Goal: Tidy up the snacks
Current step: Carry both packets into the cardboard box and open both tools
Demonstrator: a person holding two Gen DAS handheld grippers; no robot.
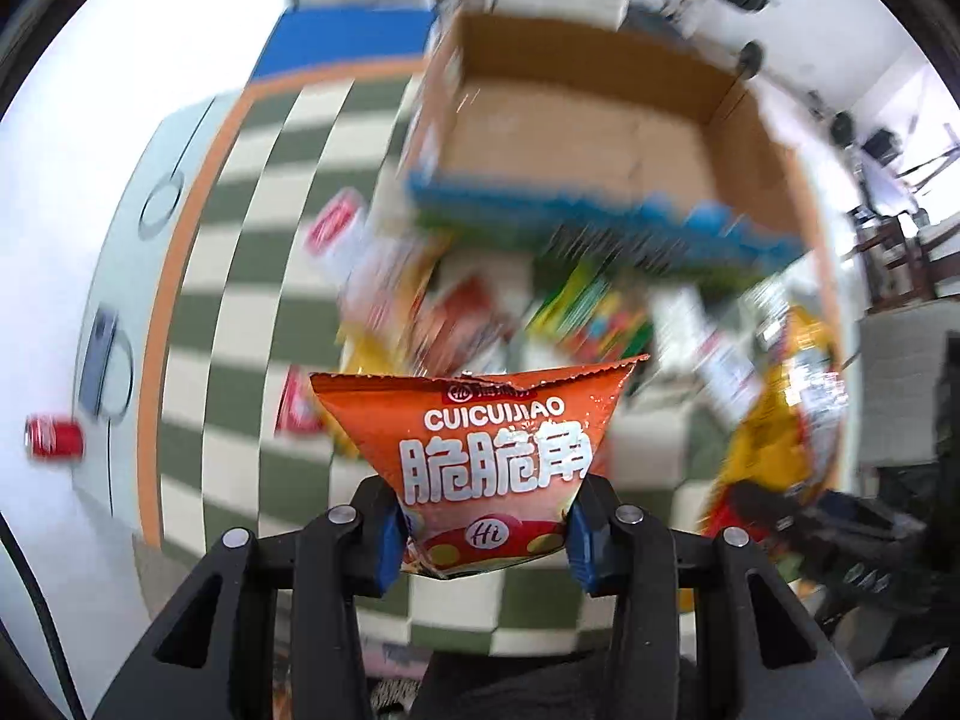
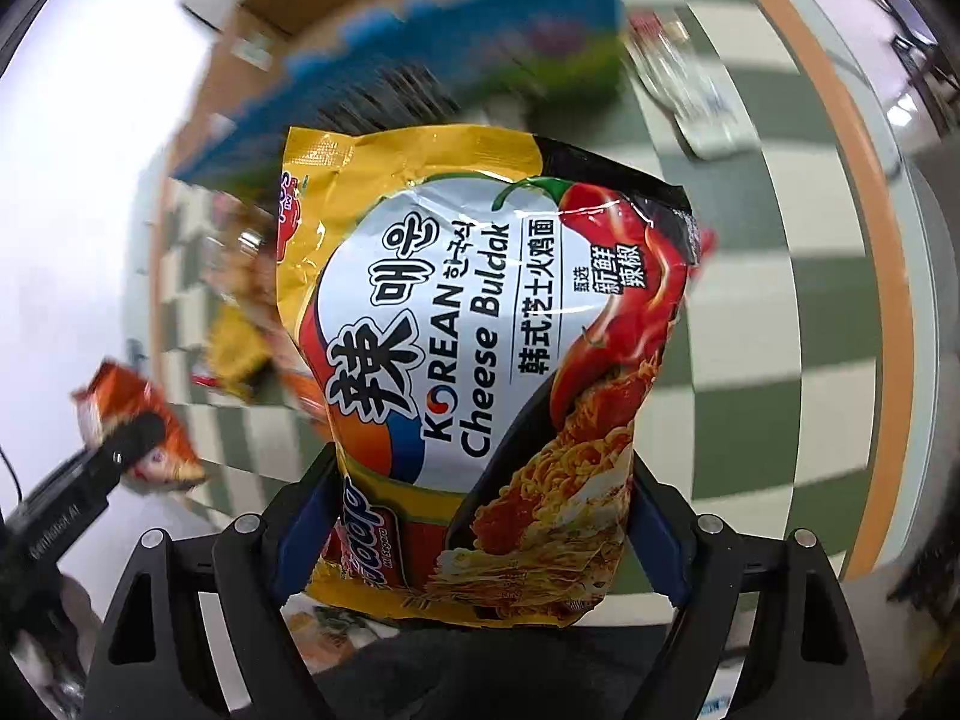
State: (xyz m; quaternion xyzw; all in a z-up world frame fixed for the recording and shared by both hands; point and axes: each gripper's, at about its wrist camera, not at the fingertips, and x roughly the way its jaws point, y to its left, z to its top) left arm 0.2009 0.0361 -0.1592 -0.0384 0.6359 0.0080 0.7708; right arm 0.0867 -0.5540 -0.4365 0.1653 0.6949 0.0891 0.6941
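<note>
An orange snack bag [image 1: 489, 462] hangs pinched by its lower end in the left gripper [image 1: 483, 534], lifted above the green-and-cream checkered cloth [image 1: 240, 276]. The right gripper [image 2: 480, 540] clamps a yellow noodle packet [image 2: 480, 360] by its bottom edge. Beyond both lie a blurred heap of snacks [image 1: 480, 306] and an open cardboard box [image 1: 600, 120].

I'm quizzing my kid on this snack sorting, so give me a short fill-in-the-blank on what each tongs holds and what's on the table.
1. The left tongs are shut on an ____ snack bag.
2. The right tongs hold a packet of Korean Cheese Buldak ____.
3. The cardboard box looks ____ inside.

Missing words: orange; noodles; empty
</note>
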